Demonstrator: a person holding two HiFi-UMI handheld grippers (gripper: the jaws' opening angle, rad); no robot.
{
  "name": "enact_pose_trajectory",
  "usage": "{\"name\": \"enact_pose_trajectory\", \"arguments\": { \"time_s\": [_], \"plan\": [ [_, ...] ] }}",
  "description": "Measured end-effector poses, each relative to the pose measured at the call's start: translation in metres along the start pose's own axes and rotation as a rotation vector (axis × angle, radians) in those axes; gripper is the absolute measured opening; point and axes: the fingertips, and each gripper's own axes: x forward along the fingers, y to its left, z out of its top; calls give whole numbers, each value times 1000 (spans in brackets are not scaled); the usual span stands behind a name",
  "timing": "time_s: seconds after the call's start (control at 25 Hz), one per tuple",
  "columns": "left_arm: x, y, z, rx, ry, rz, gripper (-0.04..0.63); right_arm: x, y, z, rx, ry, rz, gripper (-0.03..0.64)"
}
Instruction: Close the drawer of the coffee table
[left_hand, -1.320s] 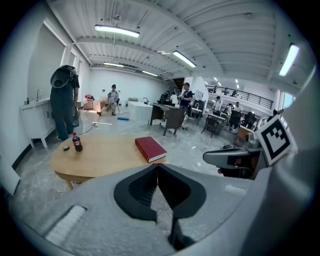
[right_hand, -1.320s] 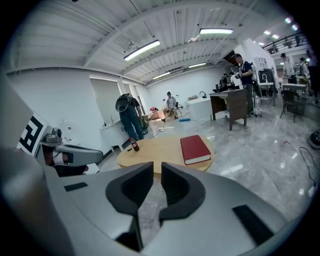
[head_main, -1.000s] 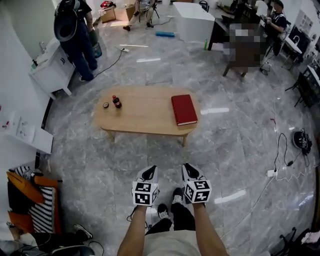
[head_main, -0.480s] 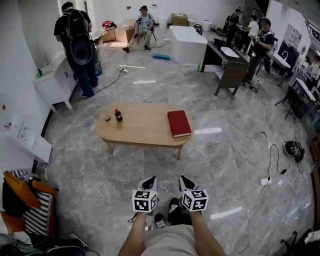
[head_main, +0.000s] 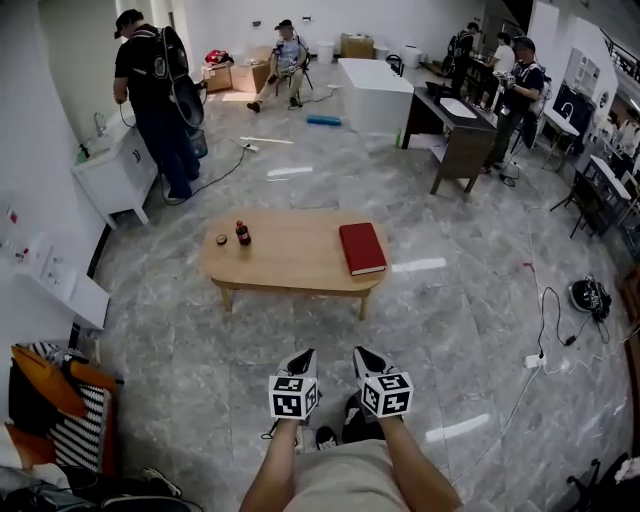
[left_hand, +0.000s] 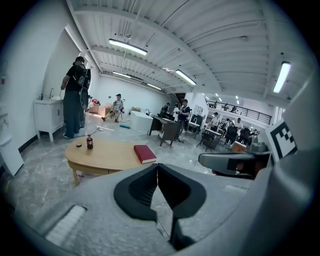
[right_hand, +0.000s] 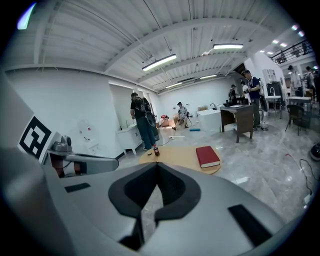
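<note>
The oval wooden coffee table (head_main: 290, 262) stands on the marble floor some way ahead of me. It carries a red book (head_main: 362, 248), a small dark bottle (head_main: 242, 233) and a small round cap (head_main: 222, 240). No open drawer shows from here. My left gripper (head_main: 304, 355) and right gripper (head_main: 361, 354) are held side by side above my feet, pointing at the table and well short of it. The left gripper (left_hand: 157, 165) is shut and empty. The right gripper (right_hand: 157, 165) has just been closing with nothing between its jaws and is shut.
A person with a backpack (head_main: 152, 95) stands by a white cabinet (head_main: 110, 170) at the far left. A dark desk (head_main: 455, 125) with people around it is at the far right. Cables (head_main: 545, 335) trail on the right floor. Bags and an orange striped item (head_main: 55, 405) lie at my left.
The head view has tilted up, so the table sits lower in frame and more of the room shows. Both grippers have shifted slightly and sit a little closer together. The backpack wearer has turned.
</note>
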Motion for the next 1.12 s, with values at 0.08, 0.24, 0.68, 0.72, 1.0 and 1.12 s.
{"name": "enact_pose_trajectory", "arguments": {
  "time_s": [0.08, 0.24, 0.68, 0.72, 1.0, 1.12],
  "plan": [
    [-2, 1, 2, 1, -9, 2, 9, 1, 1, 0, -3, 0, -4, 15],
    [-7, 1, 3, 0, -8, 9, 9, -2, 3, 1, -1, 0, -7, 15],
    [-4, -5, 1, 1, -10, 12, 9, -7, -5, -2, 6, -4, -19, 15],
    [-5, -4, 2, 1, -10, 13, 9, -7, -4, -1, 6, -4, -20, 15],
    [3, -11, 4, 3, -12, 5, 9, -7, -11, 1, -7, -4, -29, 15],
    [5, -14, 0, 3, -9, 4, 9, -10, -17, -1, -13, -4, -38, 15]
  ]
}}
